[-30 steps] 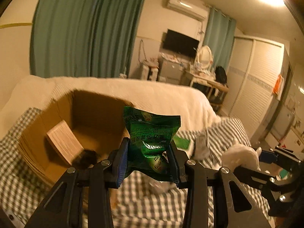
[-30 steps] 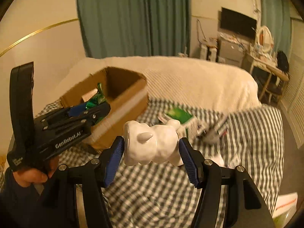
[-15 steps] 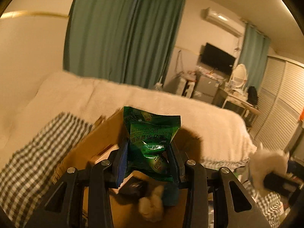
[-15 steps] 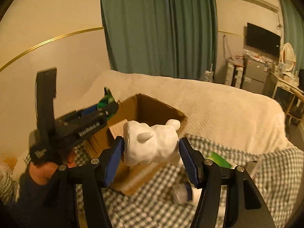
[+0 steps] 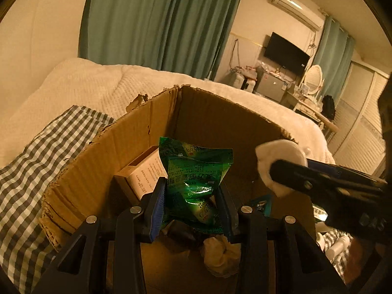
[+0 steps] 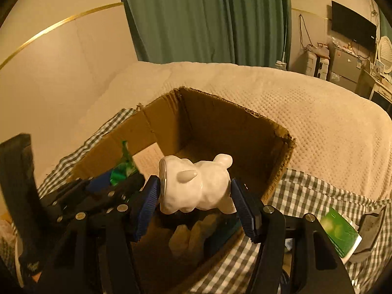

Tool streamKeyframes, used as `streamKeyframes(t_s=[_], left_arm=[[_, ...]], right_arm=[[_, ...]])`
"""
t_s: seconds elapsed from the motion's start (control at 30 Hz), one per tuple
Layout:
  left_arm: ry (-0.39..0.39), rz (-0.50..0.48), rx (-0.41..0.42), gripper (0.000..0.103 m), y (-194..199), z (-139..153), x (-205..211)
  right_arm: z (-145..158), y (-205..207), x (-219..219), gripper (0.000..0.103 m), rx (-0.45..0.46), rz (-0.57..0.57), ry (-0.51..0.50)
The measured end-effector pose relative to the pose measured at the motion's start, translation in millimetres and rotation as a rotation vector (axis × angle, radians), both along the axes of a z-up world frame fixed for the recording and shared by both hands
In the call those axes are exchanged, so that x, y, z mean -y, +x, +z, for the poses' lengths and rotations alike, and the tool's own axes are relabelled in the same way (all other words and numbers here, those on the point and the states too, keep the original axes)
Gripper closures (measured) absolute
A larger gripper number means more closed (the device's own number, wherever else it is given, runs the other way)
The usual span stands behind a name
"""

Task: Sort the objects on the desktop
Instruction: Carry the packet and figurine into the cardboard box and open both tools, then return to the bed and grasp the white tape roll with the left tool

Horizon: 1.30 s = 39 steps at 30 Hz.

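Observation:
My left gripper [image 5: 192,205] is shut on a green foil packet [image 5: 193,178] and holds it above the open cardboard box [image 5: 137,132]. My right gripper [image 6: 196,201] is shut on a white ceramic animal figurine [image 6: 196,186], also over the box [image 6: 220,112]. The figurine shows at the right in the left wrist view [image 5: 279,156]. The left gripper and green packet [image 6: 122,169] show at the left in the right wrist view. Inside the box lie a tan carton [image 5: 144,174] and a crumpled pale wad [image 5: 220,254].
The box stands on a checked cloth [image 5: 29,161] over a cream blanket [image 6: 306,112]. A green booklet [image 6: 339,232] and a dark object [image 6: 370,230] lie on the cloth right of the box. A white bottle [image 5: 339,245] lies at the lower right.
Both grippers have moved left and forward over the box with their objects still held. The box now fills the middle of both views.

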<state>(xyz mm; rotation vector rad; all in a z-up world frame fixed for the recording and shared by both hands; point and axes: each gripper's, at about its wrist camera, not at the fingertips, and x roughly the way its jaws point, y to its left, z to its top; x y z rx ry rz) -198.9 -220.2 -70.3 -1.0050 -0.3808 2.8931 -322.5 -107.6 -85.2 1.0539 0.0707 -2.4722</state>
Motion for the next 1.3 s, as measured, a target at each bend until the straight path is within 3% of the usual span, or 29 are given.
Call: streamKeyframes(t_s=[0.03, 0.1, 0.2, 0.27, 0.4, 0.67, 0.87, 0.93, 1.13, 1.3], left_arm=[[-0.004, 0.005, -0.002, 0.060, 2, 0, 0], [-0.007, 0.016, 0.001, 0.040, 3, 2, 1], [-0.002, 0.021, -0.015, 0.025, 10, 10, -2], [-0.022, 0.039, -0.026, 0.021, 14, 14, -5], [-0.034, 0.050, -0.047, 0.021, 28, 25, -11], [-0.044, -0.024, -0.108, 0.016, 65, 57, -59], [-0.022, -0.125, -0.083, 0.016, 94, 60, -121], [-0.025, -0.162, -0.062, 0.011, 101, 55, -143], [-0.054, -0.257, 0.019, 0.008, 103, 21, -199], [-0.113, -0.268, 0.104, 0.008, 89, -12, -227]], right_arm=[[0, -2, 0, 0.044, -0.007, -0.008, -0.007], [5, -2, -5, 0.043, -0.015, -0.026, -0.029], [18, 4, -13, 0.041, -0.035, -0.040, -0.059], [32, 13, -22, 0.034, -0.063, -0.048, -0.066], [57, 43, -51, 0.034, -0.110, -0.080, -0.065], [88, 126, -159, 0.033, -0.168, -0.257, 0.047], [68, 170, -233, 0.031, -0.117, -0.384, 0.047], [56, 179, -248, 0.031, -0.099, -0.407, 0.035], [23, 191, -273, 0.031, -0.050, -0.401, 0.015], [-5, 192, -278, 0.028, -0.020, -0.382, 0.027]])
